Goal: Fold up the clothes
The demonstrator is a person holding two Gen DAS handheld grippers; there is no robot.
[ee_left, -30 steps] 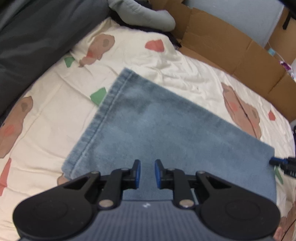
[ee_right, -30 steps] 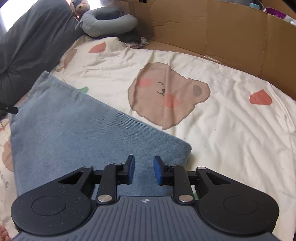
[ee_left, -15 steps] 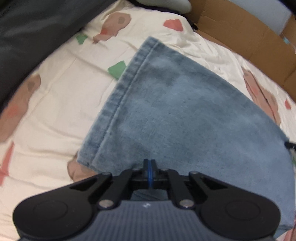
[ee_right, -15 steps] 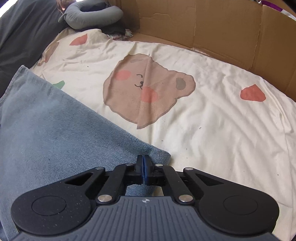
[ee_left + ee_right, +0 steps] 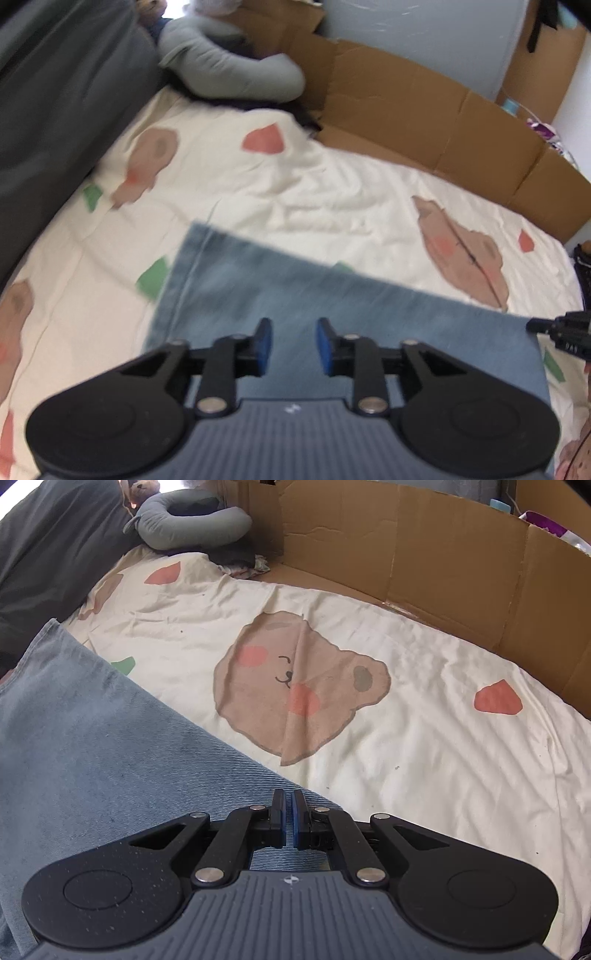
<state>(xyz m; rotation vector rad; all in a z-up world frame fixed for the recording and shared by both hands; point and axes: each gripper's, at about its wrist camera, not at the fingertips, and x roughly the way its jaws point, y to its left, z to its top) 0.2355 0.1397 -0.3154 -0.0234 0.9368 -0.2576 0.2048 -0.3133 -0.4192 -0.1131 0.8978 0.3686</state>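
Observation:
Folded blue jeans [image 5: 332,295] lie flat on a cream bedsheet with a bear print [image 5: 303,686]. My left gripper [image 5: 293,345] hovers over the near part of the jeans. Its jaws are opening, the blue pads stand apart, and no cloth is pinched between them. In the right wrist view the jeans [image 5: 92,746] fill the left side. My right gripper [image 5: 289,812] is shut on their folded right-hand edge, pads nearly touching. The right gripper's black tip [image 5: 543,326] also shows at the jeans' right corner in the left wrist view.
A cardboard wall [image 5: 406,554] runs along the far and right sides of the bed. A grey U-shaped pillow [image 5: 184,520] lies in the far left corner. A dark grey blanket [image 5: 55,110] borders the left side.
My left gripper shut on the jeans, then opened and drew back up from the cloth, so more of the bed shows. My right gripper closed on the jeans' edge and stayed there.

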